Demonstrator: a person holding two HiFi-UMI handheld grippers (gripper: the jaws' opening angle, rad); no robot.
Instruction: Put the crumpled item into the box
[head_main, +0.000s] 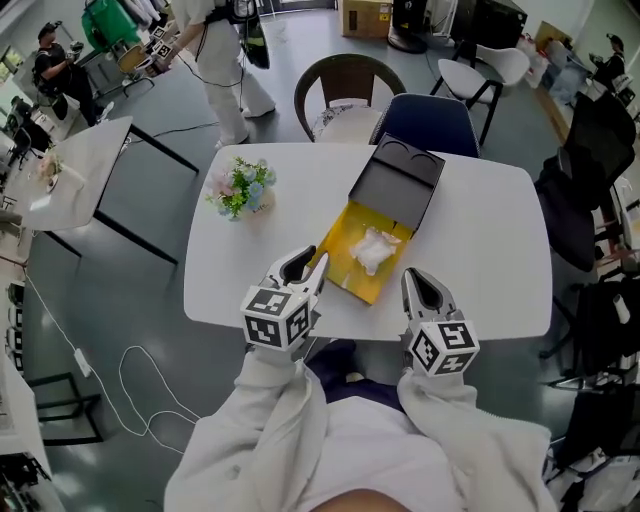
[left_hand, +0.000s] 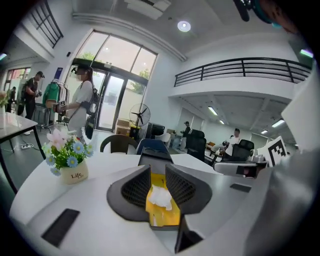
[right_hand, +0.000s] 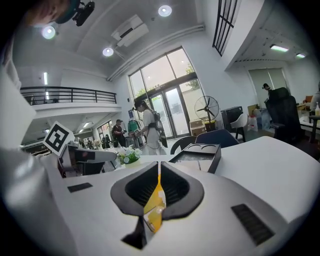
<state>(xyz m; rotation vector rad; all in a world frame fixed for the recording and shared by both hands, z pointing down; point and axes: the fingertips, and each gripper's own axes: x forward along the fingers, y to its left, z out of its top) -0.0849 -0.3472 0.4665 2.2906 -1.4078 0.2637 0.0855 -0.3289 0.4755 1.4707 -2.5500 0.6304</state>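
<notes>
Yellow box (head_main: 342, 265), black lid (head_main: 400, 180) open at 12 o'clock, contains crumpled paper (head_main: 372, 248). Left gripper (head_main: 305, 264) part-spread, empty; right gripper (head_main: 420, 284) pressed together.

The table (head_main: 480, 230) top is smooth, matt white. The box (head_main: 345, 270) looks like cardboard, glossy yellow inside, with a matt dark grey lid (head_main: 398, 185). The crumpled item (head_main: 374, 250) is thin white paper or tissue, creased all over. The left gripper (head_main: 310, 262) and right gripper (head_main: 416, 276) have smooth pale plastic shells and black ribbed pads (left_hand: 134, 186). The sleeves (head_main: 250, 430) are white cloth.
</notes>
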